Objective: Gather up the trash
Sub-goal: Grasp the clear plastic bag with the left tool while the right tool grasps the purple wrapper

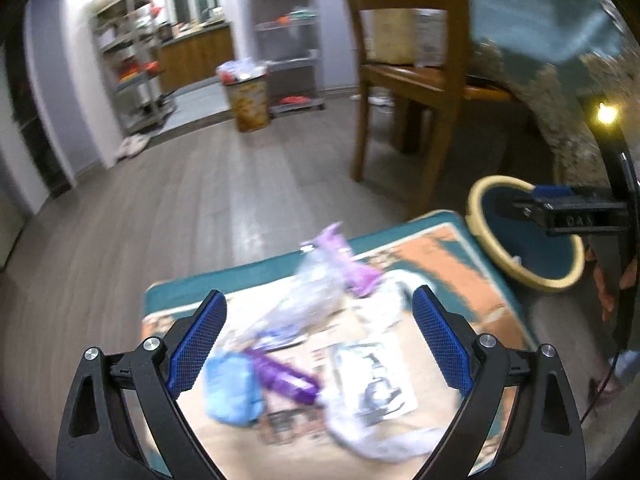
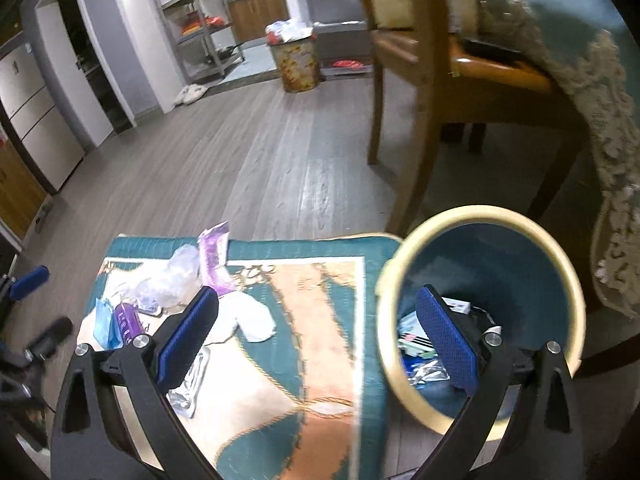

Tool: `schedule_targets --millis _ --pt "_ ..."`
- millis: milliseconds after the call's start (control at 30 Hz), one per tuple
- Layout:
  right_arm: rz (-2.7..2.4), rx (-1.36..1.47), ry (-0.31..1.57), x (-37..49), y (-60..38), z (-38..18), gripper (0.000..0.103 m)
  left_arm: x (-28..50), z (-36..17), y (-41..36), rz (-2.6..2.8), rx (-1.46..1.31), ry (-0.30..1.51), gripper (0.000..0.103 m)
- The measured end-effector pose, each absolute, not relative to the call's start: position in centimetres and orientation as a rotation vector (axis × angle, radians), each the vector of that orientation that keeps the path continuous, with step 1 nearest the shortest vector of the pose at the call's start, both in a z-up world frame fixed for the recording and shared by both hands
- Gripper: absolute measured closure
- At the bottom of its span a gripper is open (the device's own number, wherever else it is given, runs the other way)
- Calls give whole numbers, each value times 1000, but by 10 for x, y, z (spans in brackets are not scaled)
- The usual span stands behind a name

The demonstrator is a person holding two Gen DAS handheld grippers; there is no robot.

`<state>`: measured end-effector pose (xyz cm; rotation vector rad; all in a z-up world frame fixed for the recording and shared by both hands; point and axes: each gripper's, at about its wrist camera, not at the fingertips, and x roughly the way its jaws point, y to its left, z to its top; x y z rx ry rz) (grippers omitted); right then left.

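Observation:
Trash lies on a teal and orange mat (image 1: 452,276) (image 2: 320,320): a clear plastic bag (image 1: 312,292) (image 2: 176,276), a purple wrapper (image 1: 348,264) (image 2: 216,260), a blue crumpled piece (image 1: 232,388) (image 2: 104,324), a purple packet (image 1: 284,380) (image 2: 128,322) and a white printed wrapper (image 1: 376,388). Above this pile my left gripper (image 1: 320,294) hangs open, gripping nothing. A teal bin with a yellow rim (image 1: 480,192) (image 2: 480,212) stands on the floor right of the mat, with wrappers (image 2: 420,344) inside. Empty and wide open, my right gripper (image 2: 318,294) straddles the bin's left rim.
A wooden chair (image 1: 416,80) (image 2: 408,60) stands behind the mat and bin. A table with a teal lace-edged cloth (image 2: 612,120) overhangs at right. Far back are a full flowered bin (image 2: 296,64), metal shelves (image 2: 200,20) and slippers (image 2: 190,94) on grey wood flooring.

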<state>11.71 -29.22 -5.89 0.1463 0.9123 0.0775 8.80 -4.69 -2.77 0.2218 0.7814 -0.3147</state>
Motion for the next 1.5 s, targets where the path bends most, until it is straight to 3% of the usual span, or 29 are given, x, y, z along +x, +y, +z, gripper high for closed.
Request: schedule_targets --millis 333,800,1067,1400,1500 --pt "196 59 927 157 -227 -98 6 129 -55 32 -133 85 885 10" --pt "387 -158 985 183 -166 -150 50 170 -84 17 -186 67 930 10" --pt "461 -139 1009 192 -165 -164 69 189 -109 -9 -351 98 1009 40" --pt "518 -80 1007 196 -173 -165 82 190 -139 -31 -449 196 1133 65" --pt "522 -85 998 195 -172 -162 86 189 -140 -33 -453 209 1146 80"
